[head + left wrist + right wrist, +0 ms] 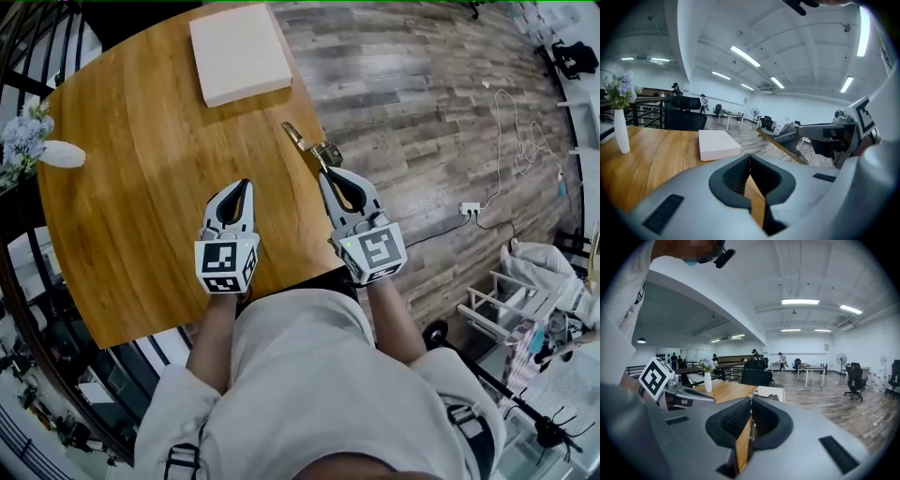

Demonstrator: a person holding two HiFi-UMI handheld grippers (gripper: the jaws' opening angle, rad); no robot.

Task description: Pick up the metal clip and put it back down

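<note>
The metal clip (305, 142) is a slim silver and brass piece over the right edge of the round wooden table (131, 206). My right gripper (323, 172) is shut on its near end, and the clip sticks out ahead of the tips. In the right gripper view a thin metal strip (752, 432) shows between the shut jaws of my right gripper (751, 401). I cannot tell whether the clip touches the table. My left gripper (243, 185) is beside it to the left over the wood, shut with nothing in it, as the left gripper view also shows my left gripper (750, 159).
A flat white box (241, 52) lies at the table's far side. A white vase with pale flowers (56, 153) stands at the left rim. Black railing runs past the table on the left. To the right is plank floor with a white power strip (469, 208) and cable.
</note>
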